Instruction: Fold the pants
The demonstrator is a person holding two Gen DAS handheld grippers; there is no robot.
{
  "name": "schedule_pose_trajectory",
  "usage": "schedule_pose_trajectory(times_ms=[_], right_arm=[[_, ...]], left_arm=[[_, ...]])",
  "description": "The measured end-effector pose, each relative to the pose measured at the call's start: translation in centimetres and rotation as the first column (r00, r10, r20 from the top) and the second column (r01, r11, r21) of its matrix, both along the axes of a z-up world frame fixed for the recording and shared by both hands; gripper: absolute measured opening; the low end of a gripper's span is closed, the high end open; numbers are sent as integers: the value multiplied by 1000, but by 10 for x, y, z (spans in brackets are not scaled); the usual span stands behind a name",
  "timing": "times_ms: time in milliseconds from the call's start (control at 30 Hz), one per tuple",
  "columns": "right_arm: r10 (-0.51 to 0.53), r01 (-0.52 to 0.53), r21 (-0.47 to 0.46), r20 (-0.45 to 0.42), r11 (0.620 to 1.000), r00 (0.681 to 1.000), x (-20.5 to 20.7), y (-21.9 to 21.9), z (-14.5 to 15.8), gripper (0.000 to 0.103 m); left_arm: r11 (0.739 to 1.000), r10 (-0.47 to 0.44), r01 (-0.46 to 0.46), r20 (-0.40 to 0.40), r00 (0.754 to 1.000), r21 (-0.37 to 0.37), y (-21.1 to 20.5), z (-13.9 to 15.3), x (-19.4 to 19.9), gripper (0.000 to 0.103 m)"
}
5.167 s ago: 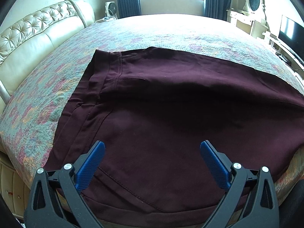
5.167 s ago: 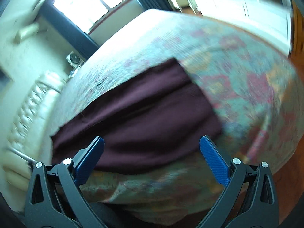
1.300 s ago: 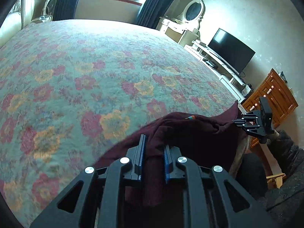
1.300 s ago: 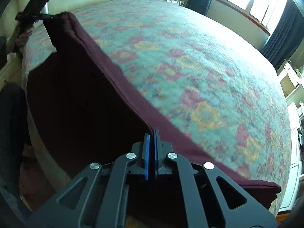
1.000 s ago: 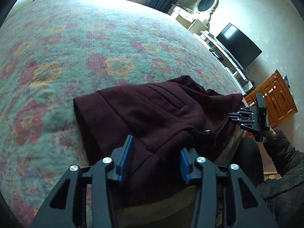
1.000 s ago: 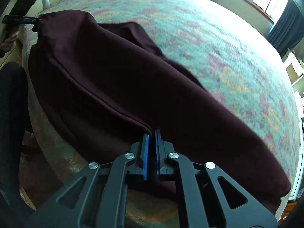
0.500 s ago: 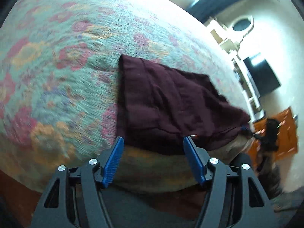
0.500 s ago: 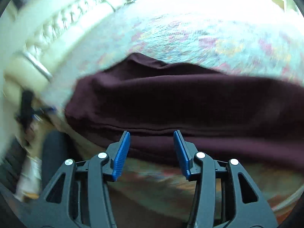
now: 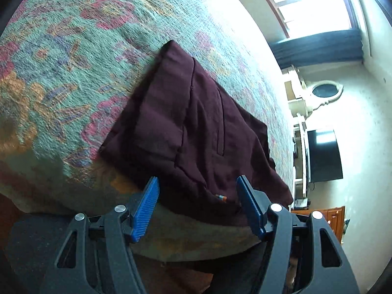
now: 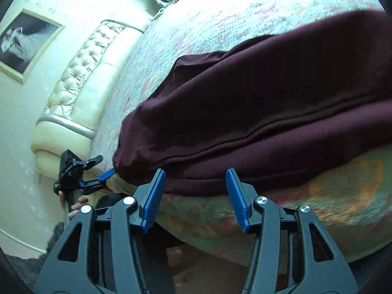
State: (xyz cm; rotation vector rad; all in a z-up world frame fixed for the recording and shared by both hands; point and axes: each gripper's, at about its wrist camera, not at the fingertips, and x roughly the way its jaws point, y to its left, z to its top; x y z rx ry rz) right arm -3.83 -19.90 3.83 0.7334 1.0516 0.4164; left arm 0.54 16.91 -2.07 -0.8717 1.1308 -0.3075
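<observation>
Maroon knit pants (image 9: pixel 196 127) lie doubled on woven floral bedspread (image 9: pixel 61 56); both ribbed blue claws gape apart.

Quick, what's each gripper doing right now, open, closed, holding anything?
Left gripper: open, holding nothing, at the maroon pants.
Right gripper: open, holding nothing.

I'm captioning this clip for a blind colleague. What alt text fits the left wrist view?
Dark maroon pants, folded lengthwise, lie at the near edge of a bed with a floral bedspread. The open left gripper hovers just short of them, holding nothing. A curtained window, mirrored dresser and dark TV line the far walls.
</observation>
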Motion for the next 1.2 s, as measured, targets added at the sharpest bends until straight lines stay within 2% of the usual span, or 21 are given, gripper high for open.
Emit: schedule_pose_trajectory(times_ms=[133, 233, 300, 500, 533, 567, 600, 633, 667, 700, 733, 800, 933, 1033, 1100, 1200], right_arm=[[-42, 44, 101, -19, 994, 999, 2, 0, -8, 52], [-83, 91, 199, -48, 976, 995, 3, 0, -15, 52], [-108, 126, 261, -81, 957, 991, 4, 2, -23, 52], [-177, 216, 306, -150, 927, 973, 13, 11, -39, 52], [-192, 236, 323, -163, 917, 968, 14, 12, -43, 52], [-209, 258, 329, -177, 908, 962, 14, 14, -46, 52], [-229, 280, 324, -186, 904, 955, 14, 15, -48, 49], [-245, 294, 314, -185, 903, 952, 15, 17, -48, 39], [-253, 299, 289, -186, 909, 949, 16, 19, -49, 30], [-255, 299, 258, -190, 919, 948, 18, 21, -50, 6], [-263, 305, 253, -186, 918, 947, 17, 23, -50, 4], [-270, 301, 237, -155, 924, 950, 13, 26, -41, 4], [-236, 242, 171, -53, 955, 970, 2, 40, -11, 4], [-209, 220, 166, -83, 961, 974, -2, 45, -22, 4], [-207, 226, 157, -131, 961, 970, -4, 45, -41, 4], [-200, 226, 189, -147, 956, 969, -2, 43, -53, 3]], left_arm=[[999, 29, -28, -2, 1000, 33, -8, 2, 7, 65], [997, 79, -79, -21, 997, 3, -8, -1, 11, 65], [996, 92, -92, -35, 995, 9, -9, -6, 12, 65], [992, 90, -87, -31, 995, 96, -21, -6, 18, 65], [990, 94, -90, -31, 995, 113, -23, -4, 19, 60], [986, 100, -94, -38, 994, 136, -24, -5, 19, 45], [979, 114, -102, -56, 992, 179, -24, -5, 20, 36], [975, 124, -108, -70, 990, 197, -23, -6, 21, 28], [977, 138, -123, -75, 988, 176, -20, -7, 20, 25], [978, 157, -143, -86, 984, 151, -16, -8, 19, 24], [978, 169, -155, -91, 981, 139, -14, -7, 18, 23], [975, 195, -184, -83, 977, 126, -9, -1, 13, 22], [966, 212, -203, -40, 977, 163, -7, 14, 8, 22], [963, 209, -197, -45, 977, 183, -4, 7, 7, 22], [968, 213, -200, -77, 974, 154, 6, -11, 4, 21], [973, 181, -170, -58, 982, 155, 8, -12, 8, 22]])
